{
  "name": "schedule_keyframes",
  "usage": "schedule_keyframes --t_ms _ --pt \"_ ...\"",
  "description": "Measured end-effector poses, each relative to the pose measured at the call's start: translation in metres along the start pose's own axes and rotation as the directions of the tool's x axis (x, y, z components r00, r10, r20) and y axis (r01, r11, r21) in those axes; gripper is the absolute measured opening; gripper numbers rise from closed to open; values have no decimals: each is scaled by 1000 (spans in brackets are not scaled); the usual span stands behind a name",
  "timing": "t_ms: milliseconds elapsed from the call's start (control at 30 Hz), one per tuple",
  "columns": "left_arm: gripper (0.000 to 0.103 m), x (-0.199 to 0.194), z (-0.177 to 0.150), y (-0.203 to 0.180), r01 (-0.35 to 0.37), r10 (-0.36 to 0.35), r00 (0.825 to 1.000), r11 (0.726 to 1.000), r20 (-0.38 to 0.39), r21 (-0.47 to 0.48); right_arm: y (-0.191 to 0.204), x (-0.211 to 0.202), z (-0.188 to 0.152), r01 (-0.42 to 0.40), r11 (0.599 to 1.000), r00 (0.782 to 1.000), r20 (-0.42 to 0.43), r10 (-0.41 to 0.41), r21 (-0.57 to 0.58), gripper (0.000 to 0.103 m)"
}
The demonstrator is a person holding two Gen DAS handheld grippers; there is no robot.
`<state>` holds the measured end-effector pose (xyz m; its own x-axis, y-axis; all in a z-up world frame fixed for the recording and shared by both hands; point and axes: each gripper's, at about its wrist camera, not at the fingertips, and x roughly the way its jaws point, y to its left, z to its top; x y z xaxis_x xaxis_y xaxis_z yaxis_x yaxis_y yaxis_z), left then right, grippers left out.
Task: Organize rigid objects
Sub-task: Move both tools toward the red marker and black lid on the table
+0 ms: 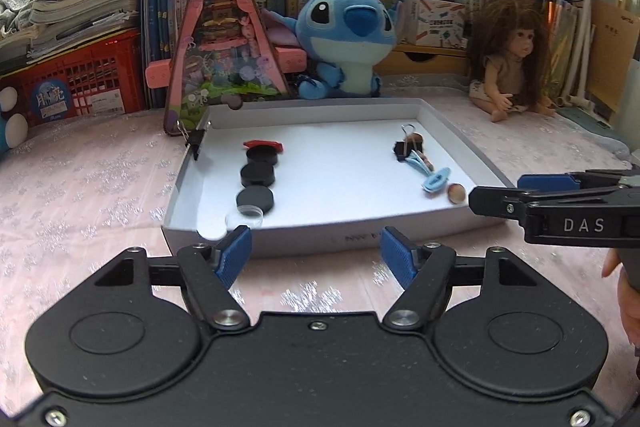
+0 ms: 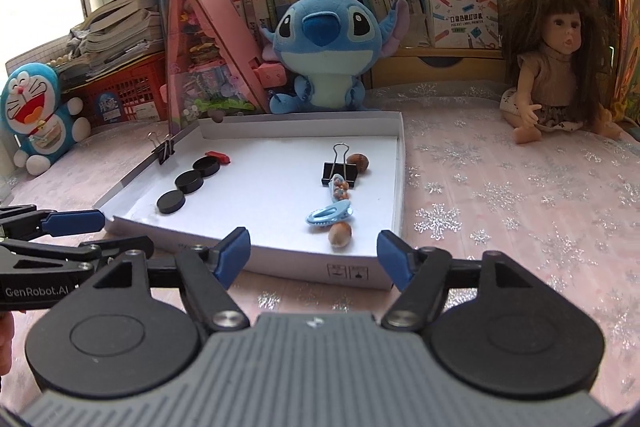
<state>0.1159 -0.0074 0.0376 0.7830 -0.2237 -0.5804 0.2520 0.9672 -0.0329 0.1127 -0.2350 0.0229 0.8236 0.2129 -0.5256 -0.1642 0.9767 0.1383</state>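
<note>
A shallow white tray (image 1: 452,143) (image 2: 280,261) lies on the pink cloth. On its left side sit three black discs (image 1: 258,174) (image 2: 189,181) in a row, a red piece (image 1: 264,145) (image 2: 218,157) behind them and a clear round lid (image 1: 244,219) at the near edge. On its right lie a black binder clip (image 1: 408,147) (image 2: 340,169), a blue hair clip (image 1: 436,180) (image 2: 330,214), a beaded clip (image 2: 339,189) and two nuts (image 1: 456,193) (image 2: 340,235). My left gripper (image 1: 316,251) is open and empty before the tray's near edge. My right gripper (image 2: 314,251) is open and empty, also before it.
Another binder clip (image 1: 196,141) (image 2: 165,149) grips the tray's left wall. Behind stand a pink triangular toy house (image 1: 224,43), a Stitch plush (image 1: 346,43) (image 2: 320,55), a doll (image 1: 508,59) (image 2: 556,63), a Doraemon plush (image 2: 34,115), a red crate (image 1: 72,79) and bookshelves.
</note>
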Motion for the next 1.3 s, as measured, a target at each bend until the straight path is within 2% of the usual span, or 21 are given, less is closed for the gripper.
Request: schedule_keyframes --t_ms 133,567,900,1300 --pt "69 -11 -15 -4 34 -34 999 999 -8 2 1 -9 -7 -13 1000 1000 4 13 -17 82" --pt "70 -44 -67 -32 132 -129 991 986 -35 102 -3 -22 -41 -26 1000 1000 -11 26 -6 84" --pt "70 -51 -76 -48 178 -178 984 972 -14 152 -11 -23 -54 -14 1000 1000 -2 14 15 84" --pt "68 -47 -85 -67 186 -193 981 955 10 230 -14 -23 -61 -13 1000 1000 7 13 24 86"
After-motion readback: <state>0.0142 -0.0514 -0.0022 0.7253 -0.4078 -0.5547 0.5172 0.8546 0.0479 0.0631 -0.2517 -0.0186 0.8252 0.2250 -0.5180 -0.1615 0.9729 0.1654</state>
